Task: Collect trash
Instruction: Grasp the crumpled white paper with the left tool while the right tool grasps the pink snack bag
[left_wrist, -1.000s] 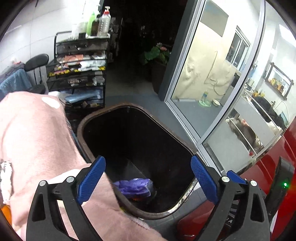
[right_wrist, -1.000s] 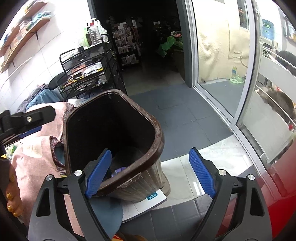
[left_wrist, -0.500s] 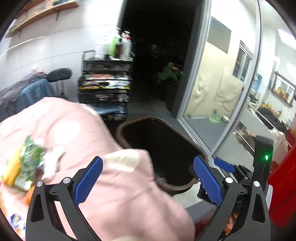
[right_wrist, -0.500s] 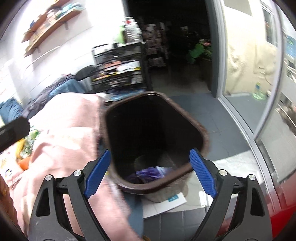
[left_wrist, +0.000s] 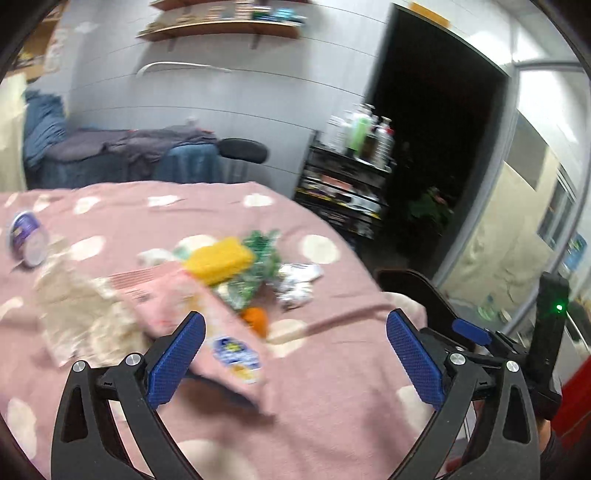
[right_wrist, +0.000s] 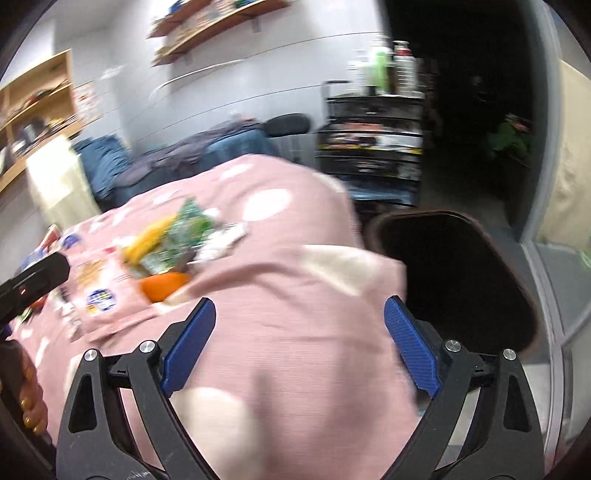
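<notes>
Pink polka-dot cloth (left_wrist: 332, 387) covers the surface and carries the litter — so both pairs of tongs face it, away from the dark bin (right_wrist: 461, 280), which sits just past the cloth's right edge, close for short drops. The trash pile sits mid-cloth, far-left of the bin: pink snack bag (left_wrist: 177, 306) nearest, yellow sponge-like block (left_wrist: 219, 260) beyond it, green wrapper (left_wrist: 258, 258), crumpled white wrapper (left_wrist: 299, 284), orange piece (left_wrist: 256, 319); a purple-lidded cup (left_wrist: 27, 240) lies apart at far left.

Left tongs (left_wrist: 295, 365) are spread wide with nothing between them, hovering over the cloth near the snack bag. Right tongs (right_wrist: 299, 350) are released too, empty — jaws have just been opening further.

A second ago both cameras looked down into the bin with purple trash at the bottom; now both have swung left to the pile, and the bin is at the right edge. Judged: next piece not yet picked.
</notes>
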